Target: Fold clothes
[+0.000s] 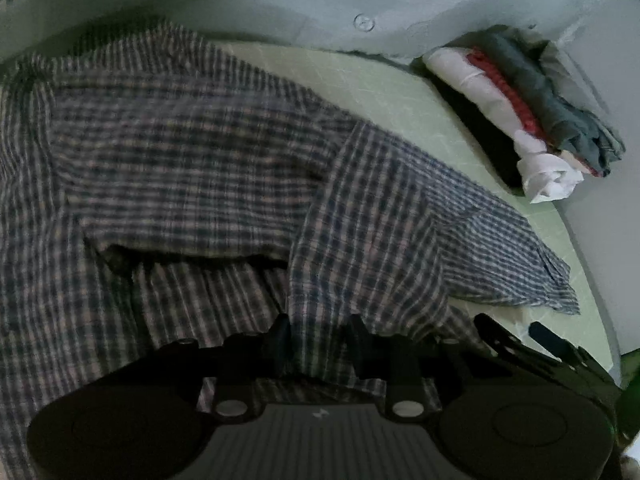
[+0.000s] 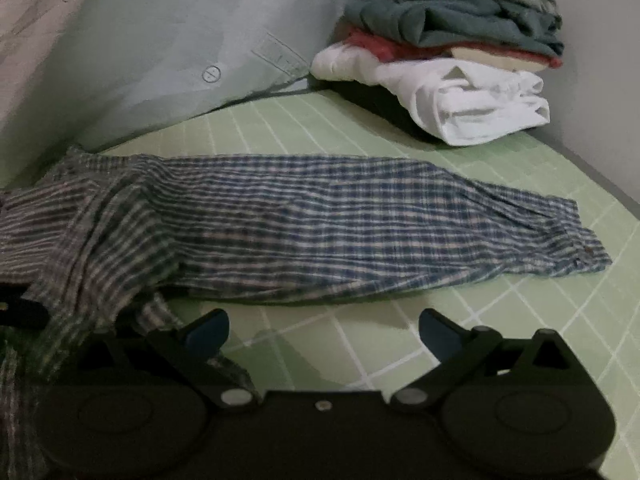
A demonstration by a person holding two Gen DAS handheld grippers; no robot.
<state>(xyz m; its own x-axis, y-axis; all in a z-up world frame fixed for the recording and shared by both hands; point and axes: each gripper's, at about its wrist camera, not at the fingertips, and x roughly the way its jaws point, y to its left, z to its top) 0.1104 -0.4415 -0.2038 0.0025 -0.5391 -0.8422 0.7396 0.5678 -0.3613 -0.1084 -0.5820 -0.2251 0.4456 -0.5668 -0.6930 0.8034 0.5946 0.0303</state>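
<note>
My left claw (image 1: 320,336) is pinching the limp blue-and-white checked cotton shirt (image 1: 200,140); right claw (image 2: 324,328) spread wide. Floppy stuff, I'd grab the sleeve cuff (image 2: 576,248) ahead.

The plaid shirt (image 2: 304,216) is thin, crinkled woven cloth. The green gridded mat (image 2: 360,344) looks smooth and matt. The folded stack (image 2: 452,60) is soft cloth.

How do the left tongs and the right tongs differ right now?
The left tongs are closed on a fold of the plaid shirt, while the right tongs stand wide open and hold nothing. The left tongs are surrounded by cloth; the right tongs are over bare green mat, with the shirt's sleeve lying flat ahead of them. Both are black and point toward the stack of folded clothes.
</note>
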